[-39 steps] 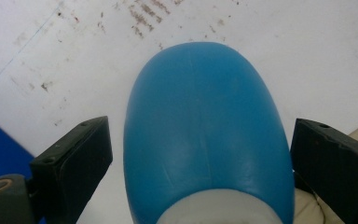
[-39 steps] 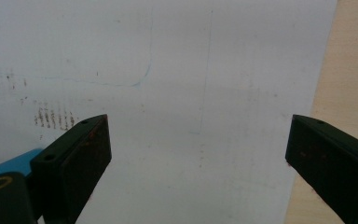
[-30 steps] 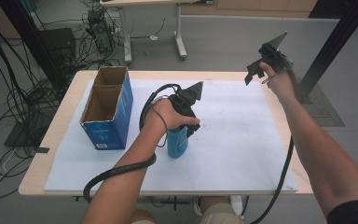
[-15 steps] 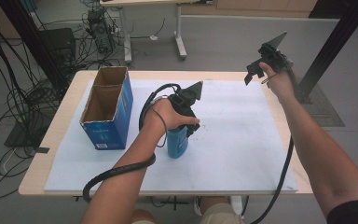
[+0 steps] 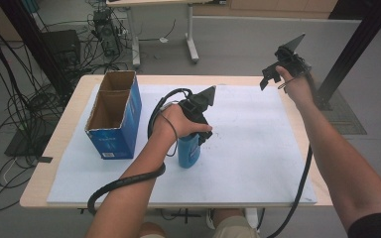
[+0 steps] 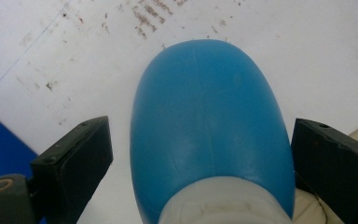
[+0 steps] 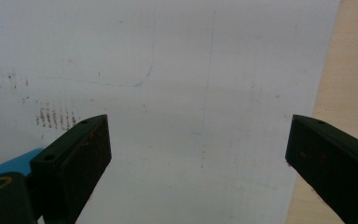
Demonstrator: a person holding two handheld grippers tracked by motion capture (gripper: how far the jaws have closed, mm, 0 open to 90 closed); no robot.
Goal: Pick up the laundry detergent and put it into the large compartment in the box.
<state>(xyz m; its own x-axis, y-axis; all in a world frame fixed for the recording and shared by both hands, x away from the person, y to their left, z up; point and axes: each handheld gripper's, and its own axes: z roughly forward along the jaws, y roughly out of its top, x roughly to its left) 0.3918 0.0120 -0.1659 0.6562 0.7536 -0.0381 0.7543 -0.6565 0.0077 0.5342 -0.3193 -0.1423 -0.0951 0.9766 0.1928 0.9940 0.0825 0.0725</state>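
The blue bottle (image 6: 209,130) sits right between the jaws of the left gripper (image 5: 197,130), which are spread wide with a visible gap on each side, so nothing is clamped. It stands upright on the white sheet (image 5: 248,144) directly under that gripper, white collar at the top. Off to the gripper's left, just a bit away, there's an open blue cardboard box (image 5: 113,117) on the same sheet. The right gripper (image 5: 278,67) is way off to the other side, held up over the table's (image 5: 44,163) far right corner, jaws wide apart and gripping nothing.
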